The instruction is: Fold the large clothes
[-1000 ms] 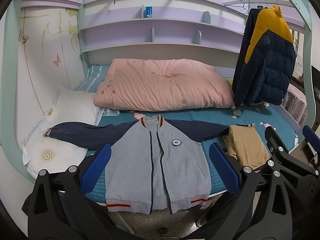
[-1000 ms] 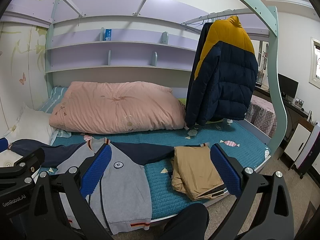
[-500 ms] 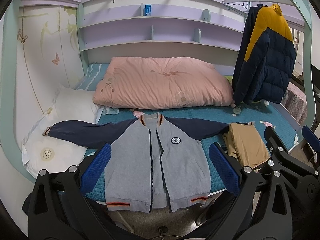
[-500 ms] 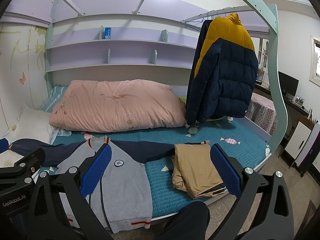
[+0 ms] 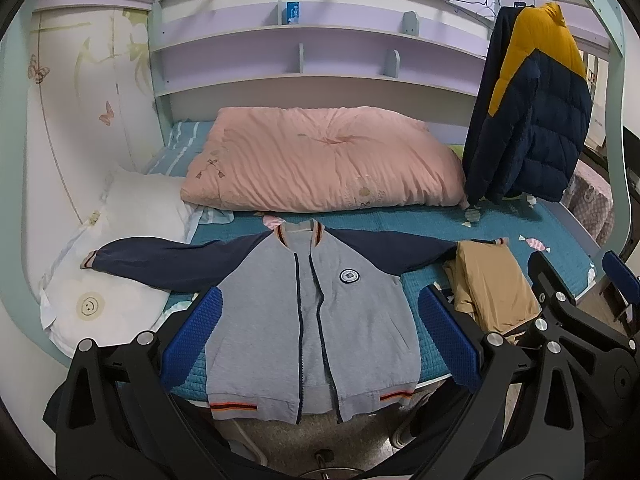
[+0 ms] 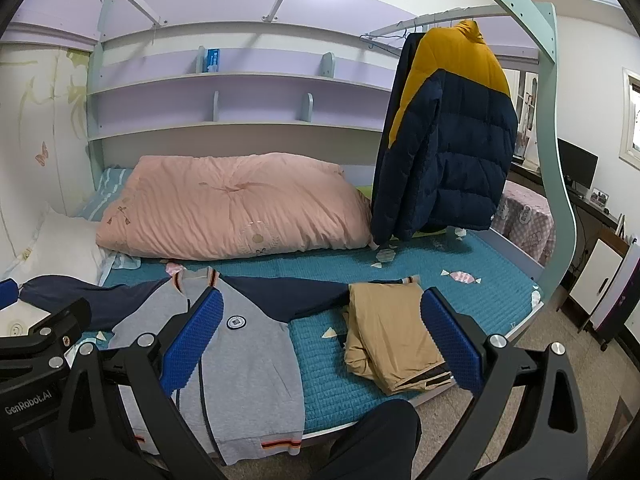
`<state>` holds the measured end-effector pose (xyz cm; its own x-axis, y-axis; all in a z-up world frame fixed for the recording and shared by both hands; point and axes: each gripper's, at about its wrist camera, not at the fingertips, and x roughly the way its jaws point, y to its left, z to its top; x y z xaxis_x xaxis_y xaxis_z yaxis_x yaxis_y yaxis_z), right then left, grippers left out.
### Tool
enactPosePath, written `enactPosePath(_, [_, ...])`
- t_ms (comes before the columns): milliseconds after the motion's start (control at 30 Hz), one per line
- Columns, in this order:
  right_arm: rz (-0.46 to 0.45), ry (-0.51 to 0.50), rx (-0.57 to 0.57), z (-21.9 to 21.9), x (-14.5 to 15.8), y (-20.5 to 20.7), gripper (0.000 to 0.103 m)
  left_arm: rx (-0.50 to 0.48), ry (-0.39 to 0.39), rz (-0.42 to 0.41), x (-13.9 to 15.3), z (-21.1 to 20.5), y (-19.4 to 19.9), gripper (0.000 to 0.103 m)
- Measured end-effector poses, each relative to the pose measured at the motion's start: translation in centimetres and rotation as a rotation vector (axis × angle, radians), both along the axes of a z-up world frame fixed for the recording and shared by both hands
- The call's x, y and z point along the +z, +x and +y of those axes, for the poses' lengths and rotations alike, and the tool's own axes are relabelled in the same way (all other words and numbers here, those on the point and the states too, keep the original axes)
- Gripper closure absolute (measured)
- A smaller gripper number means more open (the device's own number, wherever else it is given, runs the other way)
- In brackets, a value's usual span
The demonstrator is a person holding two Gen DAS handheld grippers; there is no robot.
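Left gripper point(image 5: 318, 340) wide open, empty, hovering off the bed's near edge, not touching cloth. Right gripper point(image 6: 320, 344) same: spread, nothing held.

Jacket point(image 5: 312, 312) lies flat, face up, on the teal bed point(image 5: 420, 220). Collar at 12 o'clock, hem at 6, draped over the bed edge. Long axis of the body runs 12–6; sleeves run 9–3. Left sleeve point(image 5: 160, 260) ends on the white pillow point(image 5: 112, 304); right sleeve's point(image 6: 304, 292) cuff tucks in beside the folded tan garment point(image 6: 388, 332).

From the left gripper the jacket sits dead ahead at 12. From the right gripper it's at 10 o'clock, with the tan garment straight ahead.

Judgement: left takes the 9 o'clock sleeve, right the 3 o'clock one. Watch the tan garment crowding that cuff.
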<state>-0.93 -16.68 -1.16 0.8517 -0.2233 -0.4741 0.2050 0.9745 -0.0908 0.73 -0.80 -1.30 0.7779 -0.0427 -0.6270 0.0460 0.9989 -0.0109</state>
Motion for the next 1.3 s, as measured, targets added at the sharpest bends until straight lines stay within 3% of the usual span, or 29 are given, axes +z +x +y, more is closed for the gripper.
enactPosePath(833, [0.069, -0.014, -0.001, 1.1, -1.4, 3.2, 0.007, -0.005, -0.023, 0.078, -2.0, 1.3, 3.2, 0.005])
enactPosePath(1300, [0.210, -0.001, 0.100, 5.4, -5.1, 7.9, 0.007, 0.095, -0.047, 0.200, -5.6, 6.0, 6.4, 0.005])
